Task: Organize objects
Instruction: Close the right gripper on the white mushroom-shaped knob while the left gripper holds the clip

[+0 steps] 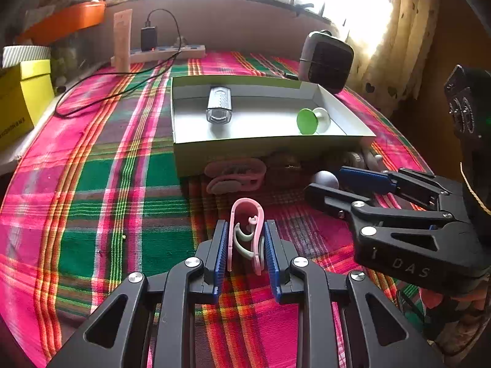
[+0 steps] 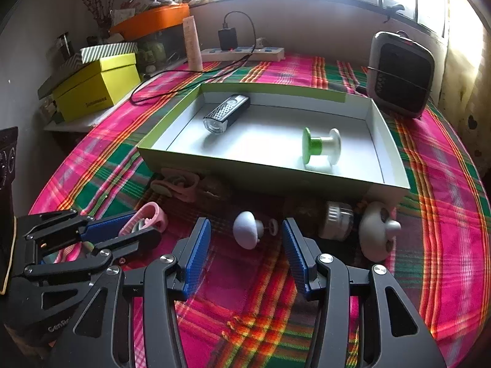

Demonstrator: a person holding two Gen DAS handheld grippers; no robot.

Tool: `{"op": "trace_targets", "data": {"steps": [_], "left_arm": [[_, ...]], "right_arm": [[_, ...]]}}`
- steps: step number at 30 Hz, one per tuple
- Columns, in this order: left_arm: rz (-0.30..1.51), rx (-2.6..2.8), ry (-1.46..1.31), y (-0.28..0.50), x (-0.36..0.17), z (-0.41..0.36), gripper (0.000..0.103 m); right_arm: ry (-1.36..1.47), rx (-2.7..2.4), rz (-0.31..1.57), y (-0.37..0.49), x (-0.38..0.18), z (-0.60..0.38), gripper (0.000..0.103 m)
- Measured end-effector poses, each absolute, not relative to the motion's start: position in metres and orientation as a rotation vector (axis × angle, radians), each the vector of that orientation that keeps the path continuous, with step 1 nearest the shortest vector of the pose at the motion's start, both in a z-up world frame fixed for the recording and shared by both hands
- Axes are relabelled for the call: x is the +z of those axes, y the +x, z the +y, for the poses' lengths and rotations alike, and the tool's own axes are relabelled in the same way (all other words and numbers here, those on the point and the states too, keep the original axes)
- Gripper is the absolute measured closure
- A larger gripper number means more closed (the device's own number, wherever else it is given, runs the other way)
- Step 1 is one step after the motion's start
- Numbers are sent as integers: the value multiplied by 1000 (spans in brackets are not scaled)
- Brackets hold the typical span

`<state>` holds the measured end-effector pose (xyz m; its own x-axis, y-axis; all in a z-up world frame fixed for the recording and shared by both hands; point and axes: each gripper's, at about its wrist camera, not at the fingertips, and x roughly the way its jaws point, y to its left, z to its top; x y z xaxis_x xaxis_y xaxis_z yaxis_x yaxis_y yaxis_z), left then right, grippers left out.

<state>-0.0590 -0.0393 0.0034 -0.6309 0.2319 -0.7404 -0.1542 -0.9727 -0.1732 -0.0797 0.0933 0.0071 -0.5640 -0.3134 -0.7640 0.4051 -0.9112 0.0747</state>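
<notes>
White tray holds bike light, green spool.

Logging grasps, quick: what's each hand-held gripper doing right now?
Left hand-held gripper: closed on the pink clip.
Right hand-held gripper: open, holding nothing; a white knob lies between its fingers.

Far ahead of the jaws, a white power strip with a black charger lies along the wall; a dark heater stands ahead-right, yellow box and orange tub ahead-left, on the plaid-covered tabletop.
</notes>
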Motion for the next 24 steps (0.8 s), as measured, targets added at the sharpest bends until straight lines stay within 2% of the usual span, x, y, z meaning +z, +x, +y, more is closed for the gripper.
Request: {"op": "trace_targets", "data": {"steps": [10, 15, 24], "left_arm": [[-154, 2652, -1214, -59, 3, -41, 81], [-162, 2649, -1215, -61, 4, -39, 81], [-150, 2648, -1216, -64, 5, -38, 78]], "right_arm": [[1207, -2451, 139, -85, 2, 90, 54], [1214, -2477, 136, -86, 2, 93, 67], [1202, -2479, 160, -84, 3, 91, 70]]}}
